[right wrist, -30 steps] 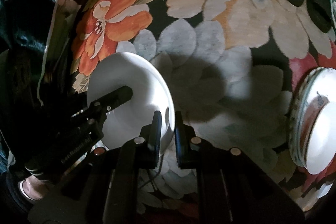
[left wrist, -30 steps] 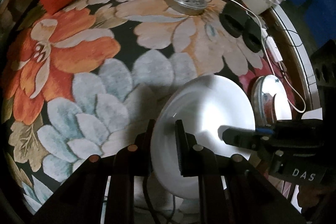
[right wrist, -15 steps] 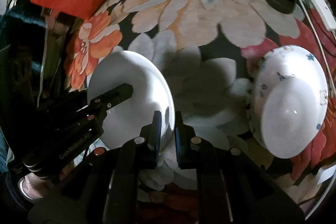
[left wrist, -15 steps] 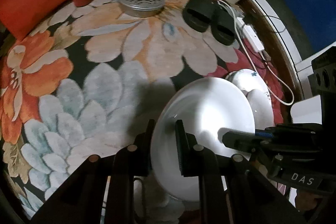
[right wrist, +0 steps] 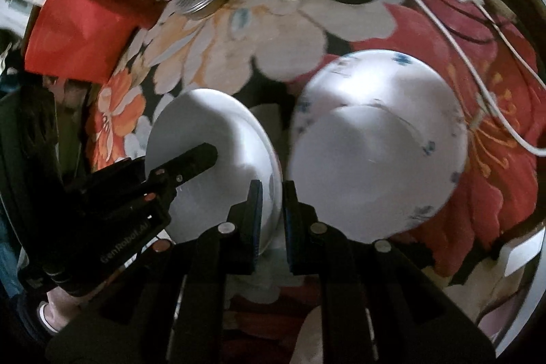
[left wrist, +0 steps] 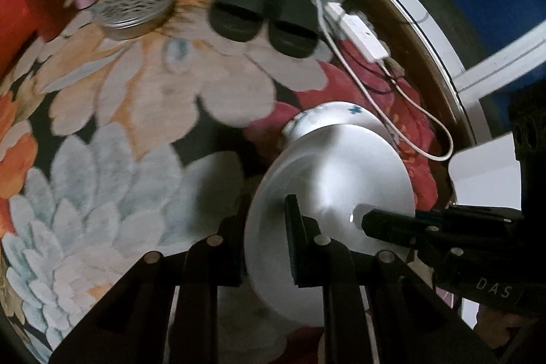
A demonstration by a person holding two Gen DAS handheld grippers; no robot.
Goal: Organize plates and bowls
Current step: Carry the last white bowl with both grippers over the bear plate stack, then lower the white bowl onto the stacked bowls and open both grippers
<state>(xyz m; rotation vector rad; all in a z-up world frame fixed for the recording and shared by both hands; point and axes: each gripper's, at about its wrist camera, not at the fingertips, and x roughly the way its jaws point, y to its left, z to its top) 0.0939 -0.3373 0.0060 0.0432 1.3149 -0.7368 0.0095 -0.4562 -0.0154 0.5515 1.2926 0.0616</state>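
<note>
Flowered carpet is spreading under everything, with black slippers and a white cable lying at its far side. Above it a plain white plate is hanging tilted, its face turned up toward the cameras, beside a blue-flecked plate stack resting on the carpet. Both down-angled tools are pinching opposite rims, the left gripper and the right gripper each nearly closed on it.

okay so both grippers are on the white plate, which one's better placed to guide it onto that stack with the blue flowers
Right, probably. The right gripper clamps the white plate on the rim nearest the blue-flowered stack; the left gripper grips the far rim.
</note>
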